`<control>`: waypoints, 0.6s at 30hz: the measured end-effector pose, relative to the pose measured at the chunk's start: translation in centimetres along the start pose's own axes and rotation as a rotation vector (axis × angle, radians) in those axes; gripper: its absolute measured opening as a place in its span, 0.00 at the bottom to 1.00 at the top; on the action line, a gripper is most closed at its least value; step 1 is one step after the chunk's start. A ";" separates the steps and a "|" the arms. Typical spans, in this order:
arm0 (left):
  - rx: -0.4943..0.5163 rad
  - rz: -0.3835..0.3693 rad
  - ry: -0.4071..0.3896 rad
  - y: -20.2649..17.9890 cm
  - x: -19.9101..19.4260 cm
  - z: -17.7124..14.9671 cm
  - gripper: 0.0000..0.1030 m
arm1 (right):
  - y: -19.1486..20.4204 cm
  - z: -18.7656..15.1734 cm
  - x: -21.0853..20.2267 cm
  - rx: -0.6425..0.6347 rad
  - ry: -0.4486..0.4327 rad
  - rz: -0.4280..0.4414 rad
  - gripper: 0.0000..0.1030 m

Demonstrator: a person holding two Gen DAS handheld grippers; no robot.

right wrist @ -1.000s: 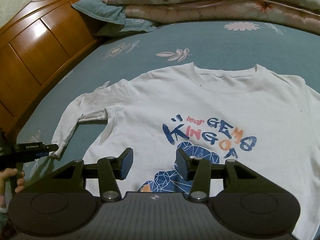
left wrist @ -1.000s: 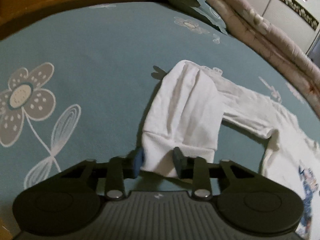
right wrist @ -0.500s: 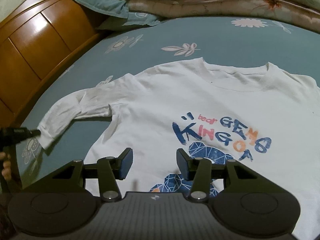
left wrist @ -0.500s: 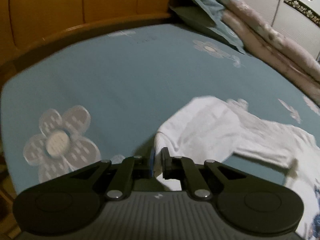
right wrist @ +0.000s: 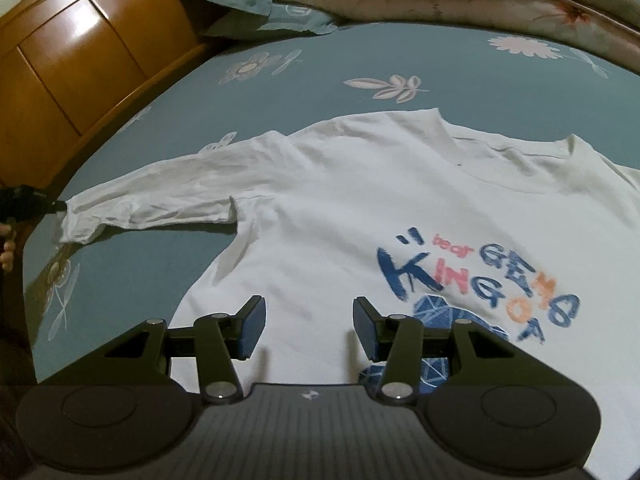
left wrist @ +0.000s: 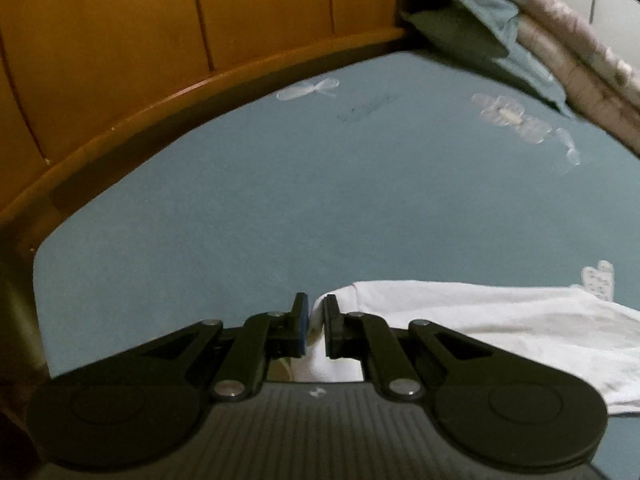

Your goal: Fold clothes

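My left gripper (left wrist: 315,326) fingers are clenched on the sleeve cuff (left wrist: 318,312) of the white T-shirt (right wrist: 400,216), sleeve stretched out flat on the bed (right wrist: 320,64). R gripper (right wrist: 304,330) hovers w/ fingers released over the hem. Looks like the sleeve step; next I'd carry the cuff across the chest w/o dragging the body.

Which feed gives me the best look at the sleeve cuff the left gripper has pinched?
The right wrist view: it shows the whole sleeve stretched out flat from the shirt, with the left gripper at its cuff. The left wrist view only shows cuff fabric bunched between the nearly closed fingers.
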State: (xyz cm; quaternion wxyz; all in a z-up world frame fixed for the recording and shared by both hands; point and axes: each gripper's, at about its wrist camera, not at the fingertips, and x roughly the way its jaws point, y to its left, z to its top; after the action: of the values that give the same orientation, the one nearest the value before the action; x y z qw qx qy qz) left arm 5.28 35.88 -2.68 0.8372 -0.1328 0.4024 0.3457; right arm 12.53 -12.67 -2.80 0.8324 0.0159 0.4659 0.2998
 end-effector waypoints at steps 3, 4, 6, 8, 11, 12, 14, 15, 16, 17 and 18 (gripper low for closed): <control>0.025 0.024 0.016 -0.1 1.3 1.0 0.05 | 0.5 0.2 0.5 -0.013 0.010 0.000 0.52; 0.035 0.032 0.018 -0.2 1.7 1.3 0.05 | 0.7 0.3 0.6 -0.018 0.013 0.000 0.52; 0.053 0.046 0.022 -0.5 2.4 2.0 0.05 | 1.1 0.4 0.9 -0.032 0.023 -0.001 0.52; 0.049 0.041 0.031 -0.5 2.7 2.4 0.06 | 1.2 0.4 1.1 -0.035 0.026 -0.011 0.52; -0.029 -0.013 0.047 0.1 1.7 1.4 0.08 | 1.2 0.6 1.3 -0.032 0.027 -0.006 0.52; -0.062 -0.035 0.053 0.4 1.2 0.9 0.12 | 1.2 0.6 1.2 -0.032 0.024 -0.005 0.52; -0.128 -0.080 0.064 1.0 0.2 0.0 0.13 | 1.3 0.8 1.1 -0.034 0.016 -0.001 0.52; -0.161 -0.103 0.069 1.3 -0.2 -0.5 0.18 | 1.3 0.9 1.1 -0.035 0.011 0.000 0.52; -0.194 -0.125 0.074 1.6 -0.7 -1.0 0.29 | 1.3 0.9 1.0 -0.038 0.009 0.005 0.52; -0.227 -0.147 0.080 1.9 -1.2 -1.5 0.35 | 1.3 1.0 1.0 -0.037 0.008 0.010 0.52; -0.259 -0.170 0.085 2.2 -1.7 -1.9 0.45 | 1.3 1.0 1.0 -0.037 0.007 0.015 0.53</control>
State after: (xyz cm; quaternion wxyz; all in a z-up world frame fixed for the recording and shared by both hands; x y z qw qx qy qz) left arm 1.90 35.70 -2.48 0.8214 -0.2878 0.3768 0.3169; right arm 13.15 -10.84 -2.63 0.8288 0.0028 0.4628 0.3146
